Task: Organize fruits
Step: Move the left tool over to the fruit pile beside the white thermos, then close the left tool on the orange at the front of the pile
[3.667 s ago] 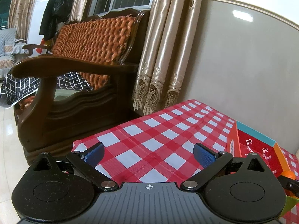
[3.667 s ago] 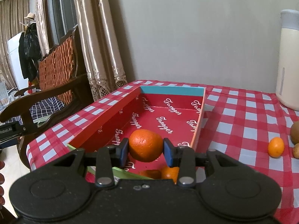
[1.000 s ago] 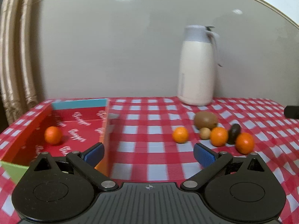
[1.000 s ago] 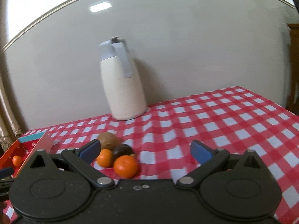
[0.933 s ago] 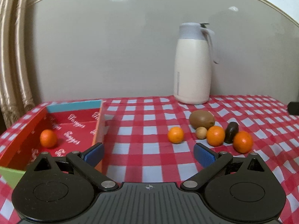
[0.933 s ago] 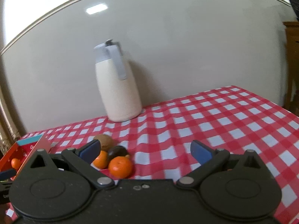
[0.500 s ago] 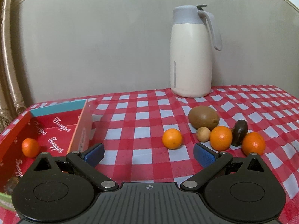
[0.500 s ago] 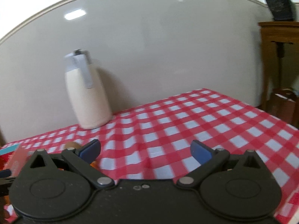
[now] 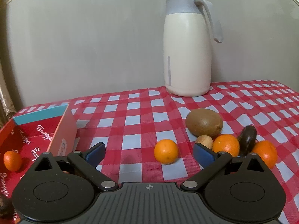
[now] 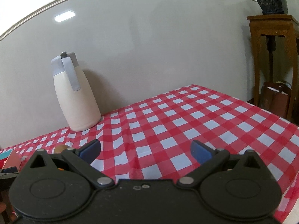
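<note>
In the left wrist view my left gripper (image 9: 148, 154) is open and empty, low over the checked cloth. A small orange (image 9: 166, 153) lies just ahead between the fingers. To its right lie a kiwi (image 9: 204, 122), a small tan fruit (image 9: 204, 141), two oranges (image 9: 225, 146) (image 9: 265, 153) and a dark fruit (image 9: 247, 140). The red box (image 9: 63, 130) at left holds an orange (image 9: 12, 160). My right gripper (image 10: 144, 152) is open and empty over bare cloth; the kiwi (image 10: 60, 148) peeks out at its left finger.
A cream jug with a grey lid (image 9: 187, 50) stands against the wall at the back; it also shows in the right wrist view (image 10: 75, 95). A wooden stand with a plant pot (image 10: 271, 43) is beyond the table's right edge. The table edge (image 10: 271, 112) runs along the right.
My left gripper has come closer to the loose fruit, the small orange now between its fingers' line. My right gripper has swung right, away from the fruit pile. Both stay open.
</note>
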A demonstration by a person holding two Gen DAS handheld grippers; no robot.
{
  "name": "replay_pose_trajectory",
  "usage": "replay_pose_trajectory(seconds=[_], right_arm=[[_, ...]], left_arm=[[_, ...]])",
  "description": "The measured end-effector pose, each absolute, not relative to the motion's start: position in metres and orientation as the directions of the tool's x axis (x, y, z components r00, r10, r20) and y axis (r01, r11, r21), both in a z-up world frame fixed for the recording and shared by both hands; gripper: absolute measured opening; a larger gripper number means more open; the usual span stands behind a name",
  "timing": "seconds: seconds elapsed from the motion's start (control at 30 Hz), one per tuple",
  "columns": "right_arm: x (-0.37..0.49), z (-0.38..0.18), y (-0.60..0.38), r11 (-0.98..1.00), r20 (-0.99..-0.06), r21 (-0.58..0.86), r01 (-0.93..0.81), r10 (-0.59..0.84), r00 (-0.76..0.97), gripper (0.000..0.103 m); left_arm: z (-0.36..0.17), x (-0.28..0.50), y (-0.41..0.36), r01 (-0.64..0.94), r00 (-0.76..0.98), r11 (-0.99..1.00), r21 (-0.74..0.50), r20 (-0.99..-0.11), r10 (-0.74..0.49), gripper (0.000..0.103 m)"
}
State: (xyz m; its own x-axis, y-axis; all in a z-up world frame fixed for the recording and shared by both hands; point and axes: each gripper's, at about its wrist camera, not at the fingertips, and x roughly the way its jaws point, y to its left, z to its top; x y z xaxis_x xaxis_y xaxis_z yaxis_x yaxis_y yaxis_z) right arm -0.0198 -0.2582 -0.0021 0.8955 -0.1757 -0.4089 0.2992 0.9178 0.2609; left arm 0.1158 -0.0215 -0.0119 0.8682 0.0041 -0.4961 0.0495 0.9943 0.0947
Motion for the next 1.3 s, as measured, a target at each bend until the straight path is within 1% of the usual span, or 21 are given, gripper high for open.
replay_pose_trajectory(seconds=[0.1,0.17,0.33,0.53,0.6,0.67,0.73,1.0,1.07,1.13,1.2,1.27,1.3], right_arm=[[-0.020,-0.001,-0.256,0.921,-0.404,0.261,0.290,-0.169,0.899,0.103],[-0.019,-0.001,-0.255,0.922,-0.404,0.260,0.286,-0.165,0.900,0.103],[-0.018,-0.001,-0.255,0.922,-0.411,0.271,0.277,-0.149,0.899,0.103],[-0.017,-0.001,-0.254,0.923,-0.412,0.281,0.264,-0.133,0.901,0.103],[-0.017,0.000,-0.254,0.922,-0.411,0.285,0.262,-0.130,0.902,0.103],[-0.017,0.000,-0.253,0.921,-0.410,0.290,0.258,-0.124,0.904,0.103],[-0.016,0.000,-0.253,0.921,-0.409,0.296,0.254,-0.118,0.905,0.103],[-0.016,0.004,-0.254,0.924,-0.398,0.307,0.227,-0.092,0.913,0.103],[-0.016,0.004,-0.256,0.922,-0.400,0.312,0.229,-0.091,0.912,0.103],[-0.016,0.004,-0.258,0.916,-0.405,0.327,0.232,-0.087,0.910,0.103],[-0.016,0.003,-0.259,0.913,-0.406,0.335,0.233,-0.084,0.910,0.103],[-0.016,0.004,-0.259,0.913,-0.405,0.334,0.234,-0.085,0.910,0.103],[-0.016,0.004,-0.259,0.914,-0.405,0.332,0.233,-0.085,0.910,0.103]], left_arm=[[-0.015,0.124,-0.022,0.050,0.859,0.996,0.077,-0.512,-0.004,0.094],[-0.018,0.128,-0.024,0.058,0.850,0.996,0.071,-0.527,-0.012,0.087],[-0.022,0.132,-0.030,0.072,0.837,0.995,0.071,-0.547,-0.022,0.083],[-0.024,0.135,-0.032,0.074,0.826,0.995,0.064,-0.563,-0.026,0.081],[-0.025,0.136,-0.031,0.076,0.822,0.996,0.055,-0.569,-0.032,0.078],[-0.026,0.138,-0.031,0.082,0.815,0.996,0.047,-0.578,-0.040,0.070],[-0.026,0.139,-0.030,0.086,0.810,0.995,0.044,-0.585,-0.044,0.068],[-0.027,0.140,-0.028,0.089,0.808,0.995,0.038,-0.587,-0.049,0.068],[-0.026,0.140,-0.029,0.096,0.809,0.995,0.038,-0.586,-0.056,0.061],[-0.027,0.142,-0.031,0.110,0.802,0.993,0.029,-0.592,-0.072,0.057],[-0.027,0.142,-0.033,0.113,0.803,0.993,0.035,-0.591,-0.071,0.056],[-0.026,0.142,-0.032,0.121,0.799,0.993,0.016,-0.594,-0.088,0.047],[-0.026,0.143,-0.033,0.125,0.799,0.992,0.014,-0.594,-0.092,0.045]])
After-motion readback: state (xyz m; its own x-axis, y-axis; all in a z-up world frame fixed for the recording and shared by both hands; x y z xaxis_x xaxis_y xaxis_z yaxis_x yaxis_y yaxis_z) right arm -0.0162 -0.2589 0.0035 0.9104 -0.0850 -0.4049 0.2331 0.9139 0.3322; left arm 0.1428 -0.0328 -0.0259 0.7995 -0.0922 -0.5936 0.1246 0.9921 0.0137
